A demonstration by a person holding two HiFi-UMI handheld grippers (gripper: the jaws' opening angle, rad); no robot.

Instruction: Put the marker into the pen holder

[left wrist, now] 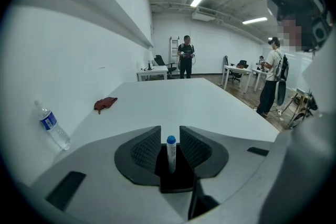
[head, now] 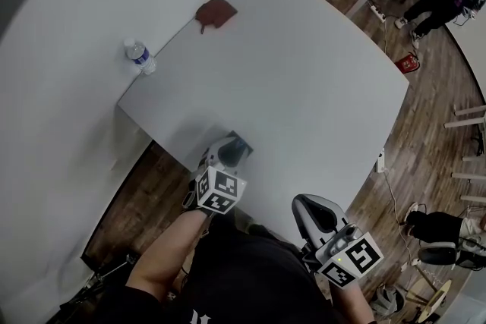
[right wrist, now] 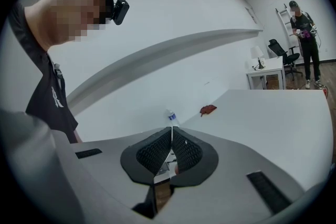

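The counter is white, flat and rectangular, seen corner-on in the head view. One long side runs along a white wall, and it stands on a dark wood floor. A crumpled red-brown cloth lies on the top close to the wall-side edge, toward the far end. A clear bottle with a blue label and a white cap stands at that same edge, nearer the near corner and well apart from the cloth. Whether the bottle touches the wall cannot be told.
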